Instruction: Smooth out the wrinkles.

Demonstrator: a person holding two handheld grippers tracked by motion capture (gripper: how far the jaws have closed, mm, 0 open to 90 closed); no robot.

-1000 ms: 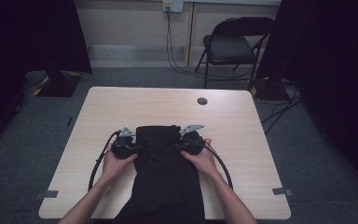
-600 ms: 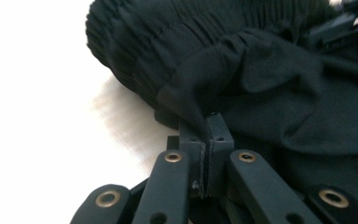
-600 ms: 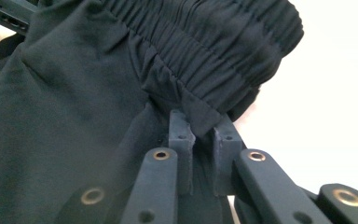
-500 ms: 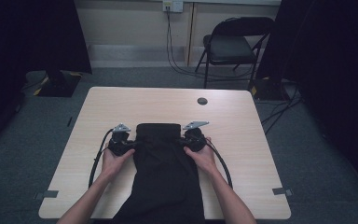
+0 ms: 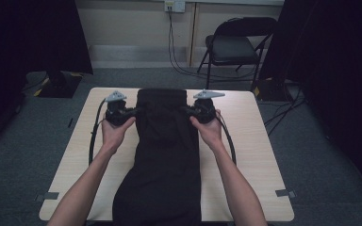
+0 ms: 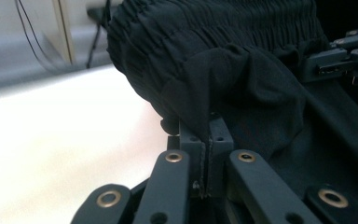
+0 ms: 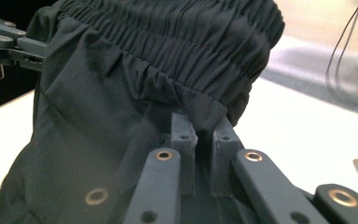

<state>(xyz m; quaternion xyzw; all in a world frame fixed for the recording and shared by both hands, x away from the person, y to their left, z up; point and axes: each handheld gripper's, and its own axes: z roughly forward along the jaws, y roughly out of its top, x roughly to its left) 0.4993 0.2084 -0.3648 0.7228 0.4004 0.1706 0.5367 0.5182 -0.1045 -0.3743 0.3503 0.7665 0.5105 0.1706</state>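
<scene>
While your left gripper (image 5: 131, 113) and right gripper (image 5: 192, 111) are each clamped on a thin fold at opposite ends of the black trousers' (image 5: 162, 155) elastic waistband (image 7: 177, 42), the garment hangs lifted between them above the table (image 5: 254, 155), with the legs trailing toward you over the near edge. You risk a slip: both bites are shallow, mostly bunched fabric (image 6: 228, 93), and the hanging weight pulls on them. Uneven pulling could also twist the waistband or drag the legs askew.
</scene>
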